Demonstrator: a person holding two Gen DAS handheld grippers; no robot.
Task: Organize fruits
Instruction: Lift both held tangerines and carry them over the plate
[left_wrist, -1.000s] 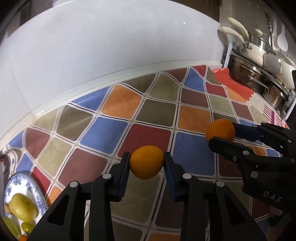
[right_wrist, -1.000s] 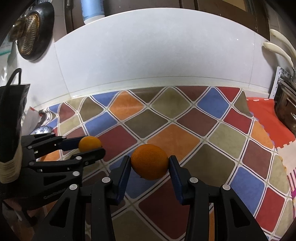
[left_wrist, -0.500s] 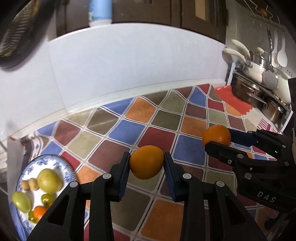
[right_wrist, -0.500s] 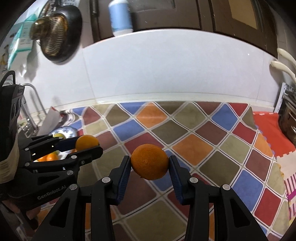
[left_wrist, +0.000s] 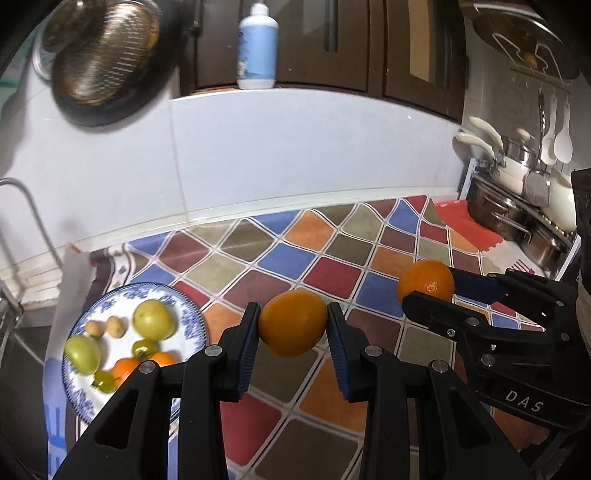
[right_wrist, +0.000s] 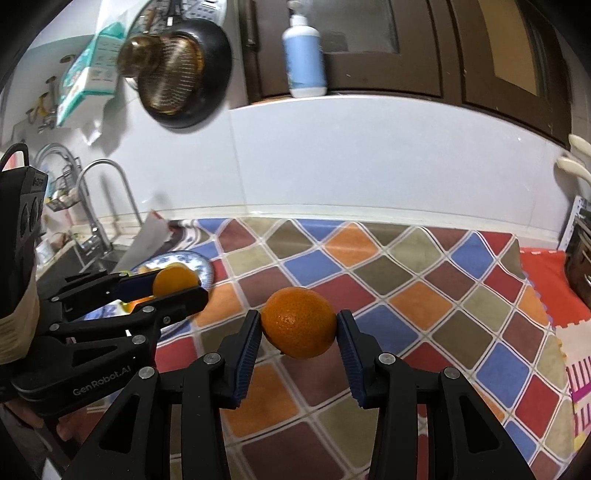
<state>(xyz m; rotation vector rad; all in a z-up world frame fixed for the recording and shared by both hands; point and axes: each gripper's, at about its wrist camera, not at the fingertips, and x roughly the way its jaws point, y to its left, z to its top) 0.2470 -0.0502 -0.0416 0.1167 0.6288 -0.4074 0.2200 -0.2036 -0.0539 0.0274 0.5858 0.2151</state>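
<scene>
My left gripper (left_wrist: 291, 328) is shut on an orange (left_wrist: 292, 328) and holds it above the chequered cloth. My right gripper (right_wrist: 299, 325) is shut on a second orange (right_wrist: 300, 323), also held in the air. Each gripper shows in the other's view: the right one (left_wrist: 428, 286) to my right, the left one (right_wrist: 175, 282) to my left. A blue-and-white plate (left_wrist: 192, 317) lies at the left with green fruits (left_wrist: 153, 319), small brown fruits and oranges on it. It also shows behind the left gripper in the right wrist view (right_wrist: 201, 264).
The multicoloured chequered cloth (left_wrist: 332, 266) covers the counter against a white backsplash. Steel pots (left_wrist: 517, 218) and hanging utensils stand at the right. A sink and faucet (right_wrist: 99, 199) are at the left. A pan (right_wrist: 184, 74) hangs on the wall and a bottle (left_wrist: 257, 44) stands on the ledge.
Both grippers have risen and pulled back with their oranges held. The plate of fruit, the wall, pan and bottle have come further into view.
</scene>
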